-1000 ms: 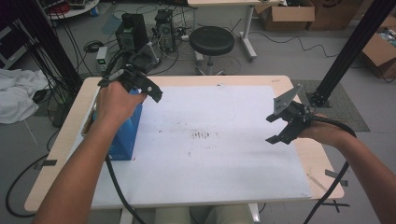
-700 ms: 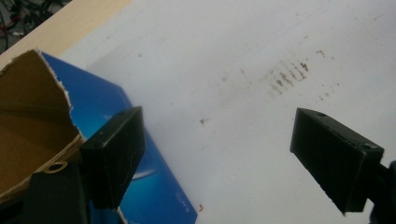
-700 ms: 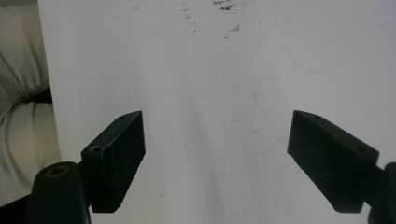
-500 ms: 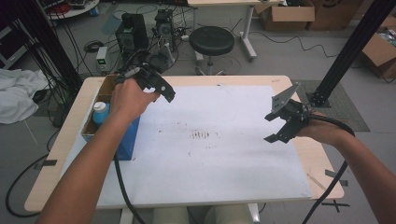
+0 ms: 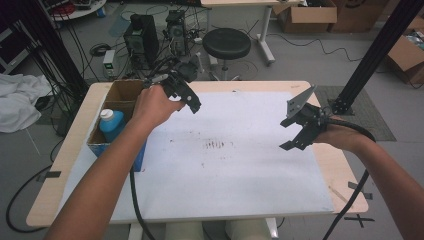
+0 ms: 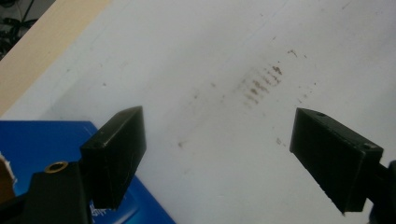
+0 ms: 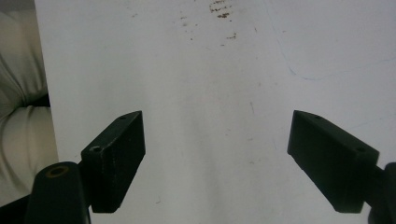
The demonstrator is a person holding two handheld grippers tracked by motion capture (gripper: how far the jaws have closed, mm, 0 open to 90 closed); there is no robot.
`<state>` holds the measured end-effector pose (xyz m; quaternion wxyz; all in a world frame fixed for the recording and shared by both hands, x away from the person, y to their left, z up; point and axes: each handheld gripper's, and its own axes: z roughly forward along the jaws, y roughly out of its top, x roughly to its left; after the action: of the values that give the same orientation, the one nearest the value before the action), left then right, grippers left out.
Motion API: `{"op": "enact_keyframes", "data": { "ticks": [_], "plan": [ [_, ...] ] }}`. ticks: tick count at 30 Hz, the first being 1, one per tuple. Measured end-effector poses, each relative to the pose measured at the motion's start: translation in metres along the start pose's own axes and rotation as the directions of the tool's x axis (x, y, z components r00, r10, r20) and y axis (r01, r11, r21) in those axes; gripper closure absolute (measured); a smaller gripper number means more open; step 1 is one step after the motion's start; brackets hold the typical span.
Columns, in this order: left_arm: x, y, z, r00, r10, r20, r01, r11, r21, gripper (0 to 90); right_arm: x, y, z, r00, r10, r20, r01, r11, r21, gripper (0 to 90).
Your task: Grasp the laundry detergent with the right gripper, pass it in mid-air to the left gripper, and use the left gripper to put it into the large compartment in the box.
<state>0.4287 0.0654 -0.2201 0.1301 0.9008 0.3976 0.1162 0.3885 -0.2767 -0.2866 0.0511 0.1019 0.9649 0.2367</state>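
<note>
My left gripper [image 5: 191, 101] hangs over the far left part of the white sheet [image 5: 240, 175], just right of an open cardboard box with blue sides [image 5: 125, 86]. In the left gripper view the left gripper [image 6: 219, 135] is open with nothing between its jaws, and the box's blue side [image 6: 42, 140] lies at the lower left. A blue bottle with a white cap [image 5: 111, 123] stands inside the box. At the sheet's right edge my right gripper [image 5: 298, 131] is held above the sheet; the right gripper view has the right gripper [image 7: 217, 135] open and empty.
A brown smudge [image 5: 216, 145] marks the middle of the sheet. Behind the table stand a black stool [image 5: 226, 42] and computer towers [image 5: 141, 37]. A black frame post [image 5: 372, 62] rises at the right. A white cloth [image 5: 17, 107] lies on the floor at the left.
My left hand has moved right, off the box and over the sheet, uncovering the bottle. The right gripper has kept its place.
</note>
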Motion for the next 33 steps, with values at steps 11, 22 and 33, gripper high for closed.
{"op": "enact_keyframes", "data": {
  "ticks": [11, 22, 33],
  "plan": [
    [-0.008, 0.018, 0.016, 0.9986, 0.045, 0.027, -0.045, 0.9990, 0.004, 19.3, -0.004, -0.001, 0.000, 1.0000, 0.010, 0.000, -0.010, 1.0000, 0.002, 18.9],
    [-0.008, 0.018, 0.020, 0.9985, 0.047, 0.027, -0.047, 0.9989, 0.007, 19.4, -0.005, 0.001, 0.004, 0.9999, 0.009, -0.011, -0.009, 0.9999, 0.006, 18.8],
    [-0.008, 0.017, 0.021, 0.9987, 0.040, 0.032, -0.040, 0.9992, 0.005, 19.5, -0.005, 0.001, 0.007, 0.9998, 0.010, -0.015, -0.010, 0.9999, 0.006, 18.8]
  ]
}}
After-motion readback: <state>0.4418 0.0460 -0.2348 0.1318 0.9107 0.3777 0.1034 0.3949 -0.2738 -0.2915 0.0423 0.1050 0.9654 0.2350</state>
